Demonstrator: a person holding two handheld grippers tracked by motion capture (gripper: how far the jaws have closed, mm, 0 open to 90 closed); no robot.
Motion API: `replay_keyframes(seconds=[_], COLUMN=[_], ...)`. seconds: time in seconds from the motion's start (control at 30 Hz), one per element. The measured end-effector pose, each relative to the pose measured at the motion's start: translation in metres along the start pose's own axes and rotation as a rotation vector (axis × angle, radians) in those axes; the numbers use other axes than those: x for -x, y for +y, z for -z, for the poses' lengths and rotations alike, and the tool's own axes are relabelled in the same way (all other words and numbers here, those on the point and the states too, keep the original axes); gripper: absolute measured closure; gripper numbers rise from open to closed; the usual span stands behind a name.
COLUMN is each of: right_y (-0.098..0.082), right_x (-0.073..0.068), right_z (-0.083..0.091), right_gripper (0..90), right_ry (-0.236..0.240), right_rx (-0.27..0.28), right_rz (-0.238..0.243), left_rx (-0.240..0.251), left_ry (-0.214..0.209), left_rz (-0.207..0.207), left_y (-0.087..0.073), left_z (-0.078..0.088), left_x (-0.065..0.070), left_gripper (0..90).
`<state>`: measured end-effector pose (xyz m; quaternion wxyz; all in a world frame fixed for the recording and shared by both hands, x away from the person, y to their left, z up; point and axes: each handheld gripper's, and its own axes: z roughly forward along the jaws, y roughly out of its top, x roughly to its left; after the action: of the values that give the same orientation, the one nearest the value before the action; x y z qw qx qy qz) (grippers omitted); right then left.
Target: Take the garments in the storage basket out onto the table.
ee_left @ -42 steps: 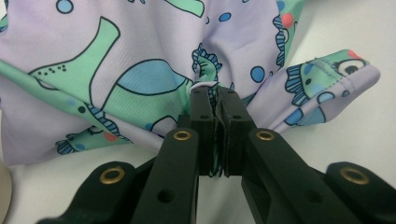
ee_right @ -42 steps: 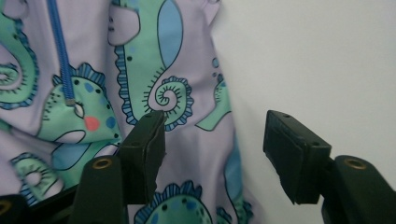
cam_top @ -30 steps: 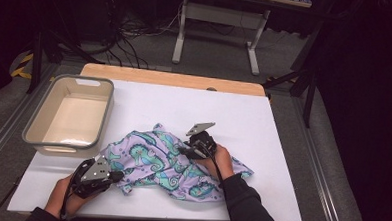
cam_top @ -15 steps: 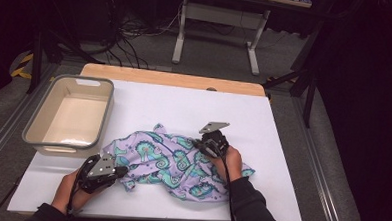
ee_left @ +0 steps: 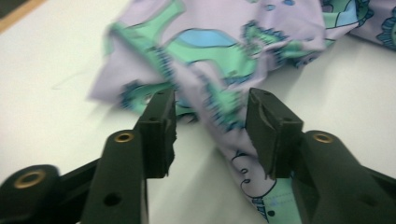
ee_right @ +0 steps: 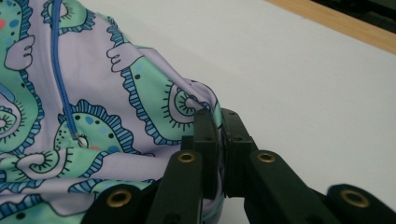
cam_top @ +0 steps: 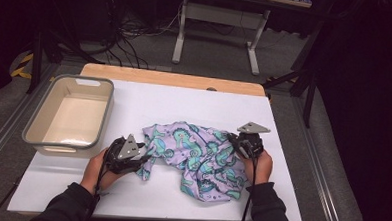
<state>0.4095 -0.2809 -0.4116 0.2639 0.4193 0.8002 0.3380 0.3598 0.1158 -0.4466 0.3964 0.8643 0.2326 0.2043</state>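
High view: patterned cloth (cam_top: 194,158) lay crumpled mid-worktop (cam_top: 280,194), right of the empty tub (cam_top: 68,117); left gripper (cam_top: 143,158) at its left edge, right gripper (cam_top: 231,140) at its right.

Left gripper view: jaws just parted, released, a fold lying loose between them. Could slip away if pulled sideways.

Right gripper view: jaws clenched on a thin edge of cloth (ee_right: 93,102). Might tug free under tension.
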Motion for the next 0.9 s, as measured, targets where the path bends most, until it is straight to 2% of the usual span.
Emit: replay_keyframes(seconds=[0.07,0.13,0.23,0.3,0.37,0.43,0.5,0.53,0.57,0.6,0.67,0.73,0.8,0.87,0.9], right_y=[-0.003,-0.008,-0.014,-0.017,-0.019,-0.02,-0.021,-0.022,-0.022,-0.022,-0.022,-0.022,-0.022,-0.022,-0.022], right_x=[0.007,0.014,0.018,0.018,0.018,0.017,0.016,0.016,0.016,0.015,0.014,0.012,0.009,0.0,-0.005], right_z=[0.007,0.014,0.018,0.018,0.018,0.019,0.021,0.022,0.023,0.023,0.024,0.025,0.025,0.027,0.027], right_gripper=[87.2,87.1,86.9,86.7,86.5,86.3,86.3,86.3,86.3,86.3,86.3,86.4,86.4,86.4,86.4], right_ry=[-0.017,-0.023,-0.018,-0.007,0.007,0.037,0.059,0.077,0.092,0.099,0.125,0.157,0.2,0.272,0.293], right_rx=[0.012,0.023,0.021,0.016,0.014,0.018,0.026,0.031,0.039,0.04,0.044,0.042,0.05,0.05,0.048], right_rz=[-0.016,-0.047,-0.062,-0.064,-0.061,-0.063,-0.066,-0.071,-0.071,-0.072,-0.063,-0.057,-0.058,-0.021,-0.002], left_rx=[0.019,0.023,0.028,0.021,-0.016,-0.061,-0.104,-0.114,-0.103,-0.099,-0.112,-0.121,-0.137,-0.147,-0.153], left_ry=[-0.004,-0.03,-0.069,-0.095,-0.093,-0.09,-0.08,-0.085,-0.1,-0.11,-0.084,-0.084,-0.064,-0.055,-0.046], left_rz=[0.021,0.031,0.035,0.012,-0.03,-0.055,-0.062,-0.056,-0.037,-0.029,-0.059,-0.069,-0.086,-0.089,-0.085], left_y=[0.0,0.002,0.005,0.009,0.013,0.013,0.011,0.009,0.008,0.006,0.004,0.002,0.0,-0.004,-0.008], left_z=[0.002,0.003,0.002,-0.002,-0.01,-0.018,-0.025,-0.028,-0.028,-0.027,-0.025,-0.023,-0.019,-0.014,-0.009], left_x=[-0.001,0.0,0.008,0.017,0.027,0.031,0.032,0.03,0.027,0.025,0.023,0.02,0.018,0.016,0.013], left_gripper=[48.0,44.9,41.1,39.1,38.2,38.3,43.5,46.8,47.5,52.9,67.5,79.8,82.6,84.6,84.8])
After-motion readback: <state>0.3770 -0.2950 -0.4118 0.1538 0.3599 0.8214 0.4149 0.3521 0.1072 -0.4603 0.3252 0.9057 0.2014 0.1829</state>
